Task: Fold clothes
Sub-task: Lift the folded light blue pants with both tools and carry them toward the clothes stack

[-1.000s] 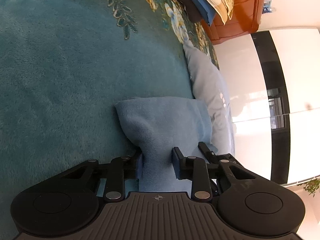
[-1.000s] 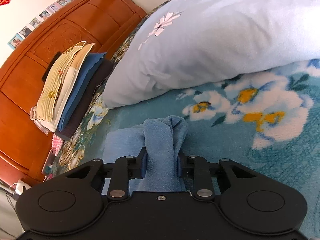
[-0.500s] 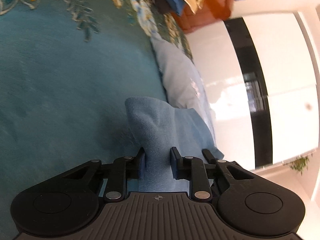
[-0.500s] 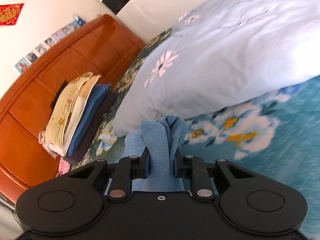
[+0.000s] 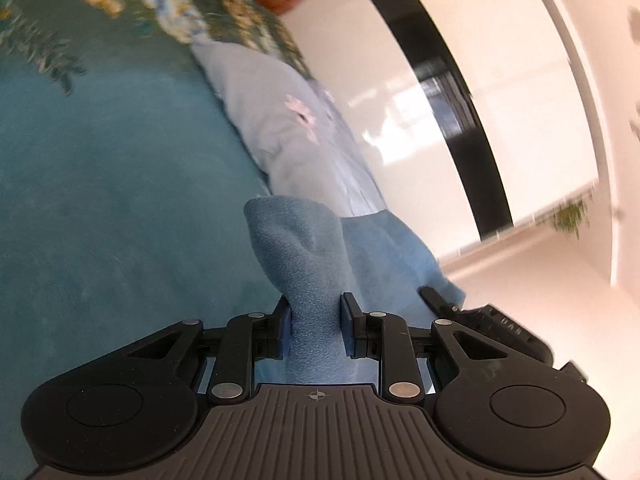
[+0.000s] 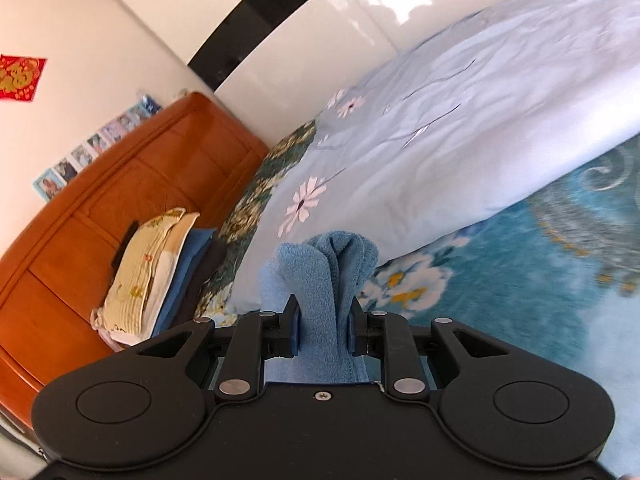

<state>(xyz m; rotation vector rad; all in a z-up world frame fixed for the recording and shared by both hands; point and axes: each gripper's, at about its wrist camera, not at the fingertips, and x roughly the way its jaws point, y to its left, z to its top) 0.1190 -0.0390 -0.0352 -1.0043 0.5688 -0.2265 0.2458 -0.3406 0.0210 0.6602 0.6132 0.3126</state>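
Both tongs grip the same blue fleece garment (image 5: 316, 256), each pinching a bunched handful.

- Left tongs (image 5: 315, 330): narrow, pads pressed on a thick wad of fleece. The right tool shows at the right edge of this view, just beside the cloth.
- Right tongs (image 6: 322, 330): narrow, clamped on a doubled-over fold (image 6: 328, 272) that stands above the jaws.
- The garment hangs between your two grips, clear of the teal bedspread (image 5: 100, 208), near the edge where the pale blue quilt (image 6: 440, 140) lies.

Risks from here:
1. Each grip is a wad, not a clean edge. If you pull the tongs apart to spread the cloth, inner layers may slip and one corner may drop out.
2. You cannot see the lower part of the garment in either view. It may drag on the bedspread and fold under as you lay it down.
3. The quilt is close. Swinging the cloth that way may land it partly on the quilt, giving an uneven base for the fold.
4. The folded stack (image 6: 160, 276) by the headboard (image 6: 100, 200) stands well apart, so I judge it low risk.
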